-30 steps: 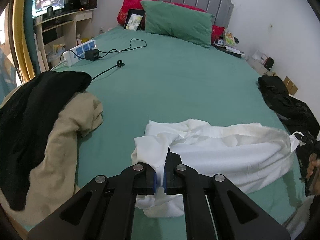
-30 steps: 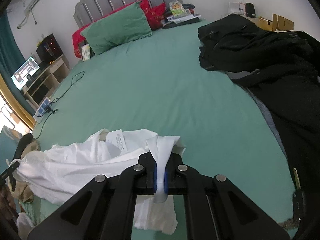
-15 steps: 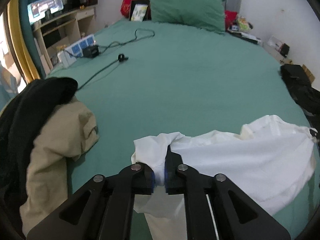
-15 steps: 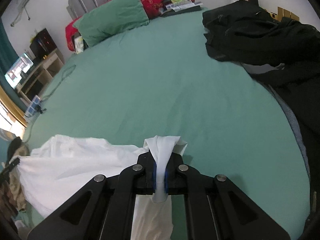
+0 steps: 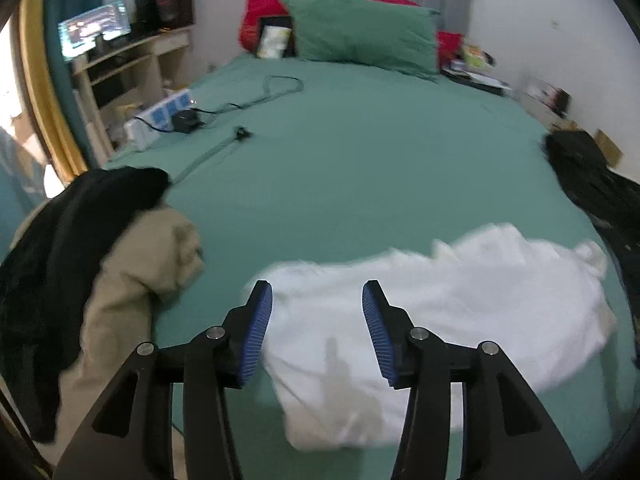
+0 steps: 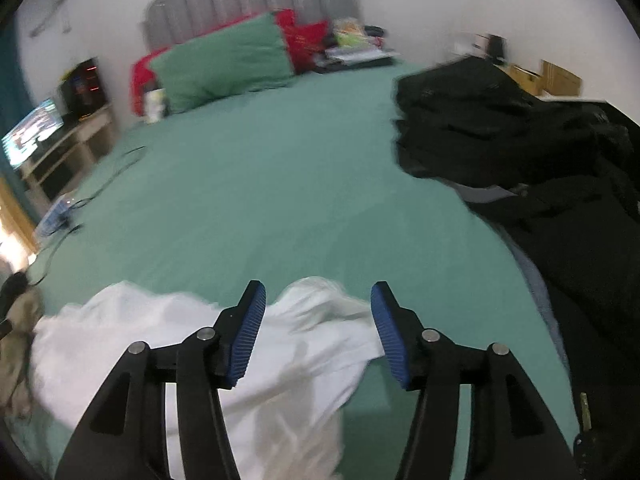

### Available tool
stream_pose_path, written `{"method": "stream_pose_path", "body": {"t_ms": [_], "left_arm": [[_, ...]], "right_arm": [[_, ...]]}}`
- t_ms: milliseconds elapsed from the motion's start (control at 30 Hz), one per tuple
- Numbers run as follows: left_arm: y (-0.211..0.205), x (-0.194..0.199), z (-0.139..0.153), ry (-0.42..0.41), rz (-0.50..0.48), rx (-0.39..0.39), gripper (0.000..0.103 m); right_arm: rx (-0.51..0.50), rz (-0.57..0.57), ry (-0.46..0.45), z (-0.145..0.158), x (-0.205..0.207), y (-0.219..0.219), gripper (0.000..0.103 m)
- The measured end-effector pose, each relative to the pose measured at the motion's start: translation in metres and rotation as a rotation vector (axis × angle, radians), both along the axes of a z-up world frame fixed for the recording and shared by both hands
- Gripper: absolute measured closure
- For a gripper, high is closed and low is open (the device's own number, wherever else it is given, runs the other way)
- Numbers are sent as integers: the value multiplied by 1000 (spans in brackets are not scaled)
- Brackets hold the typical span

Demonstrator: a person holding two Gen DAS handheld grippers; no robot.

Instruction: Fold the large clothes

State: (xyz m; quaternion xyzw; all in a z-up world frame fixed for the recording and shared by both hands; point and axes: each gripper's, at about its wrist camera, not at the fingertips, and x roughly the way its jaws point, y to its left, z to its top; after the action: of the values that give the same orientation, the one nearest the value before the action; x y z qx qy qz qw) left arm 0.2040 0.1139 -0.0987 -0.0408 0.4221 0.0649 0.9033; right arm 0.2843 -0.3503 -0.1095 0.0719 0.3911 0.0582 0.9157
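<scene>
Left gripper point(image 5: 317, 306) and right gripper point(image 6: 318, 308) both hang released, blue pads spread wide, just above the white garment point(image 5: 440, 320) lying crumpled on the green bed point(image 5: 360, 168), between a beige garment point(image 5: 132, 300) and black clothes point(image 6: 520, 152).

I can't read any text, label or number here; the monitor screen point(image 5: 94, 26) is too blurred.

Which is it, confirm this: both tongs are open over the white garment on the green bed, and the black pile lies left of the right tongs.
Wrong on the side. In the right wrist view the black pile lies right of the right tongs. Both the right and left tongs are open over the white garment on the green bed.
</scene>
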Motion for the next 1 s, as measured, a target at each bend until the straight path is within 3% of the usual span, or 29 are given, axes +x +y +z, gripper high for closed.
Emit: {"method": "stream_pose_path", "body": {"t_ms": [267, 367, 467, 533, 633, 667, 700, 733, 1000], "left_arm": [[-56, -21, -47, 158, -204, -39, 53], [-76, -23, -63, 191, -256, 30, 53], [-89, -23, -69, 196, -288, 70, 53], [-90, -21, -72, 199, -278, 74, 53], [-89, -14, -72, 205, -275, 78, 53], [-90, -12, -71, 206, -276, 82, 53], [-91, -11, -70, 207, -282, 83, 53], [-93, -10, -70, 209, -294, 88, 53], [-79, 9, -57, 205, -297, 44, 53]], "right_arm": [[-187, 356, 13, -21, -53, 99, 46], [-364, 482, -31, -35, -76, 140, 46], [-624, 601, -119, -55, -99, 179, 46], [-709, 619, -135, -67, -100, 192, 46], [-703, 606, -135, -70, -90, 195, 47], [-694, 605, -140, -68, -87, 195, 57], [-676, 616, -145, -66, -84, 196, 91], [-666, 617, -127, -64, -79, 197, 102], [-426, 553, -131, -29, -20, 189, 102]]}}
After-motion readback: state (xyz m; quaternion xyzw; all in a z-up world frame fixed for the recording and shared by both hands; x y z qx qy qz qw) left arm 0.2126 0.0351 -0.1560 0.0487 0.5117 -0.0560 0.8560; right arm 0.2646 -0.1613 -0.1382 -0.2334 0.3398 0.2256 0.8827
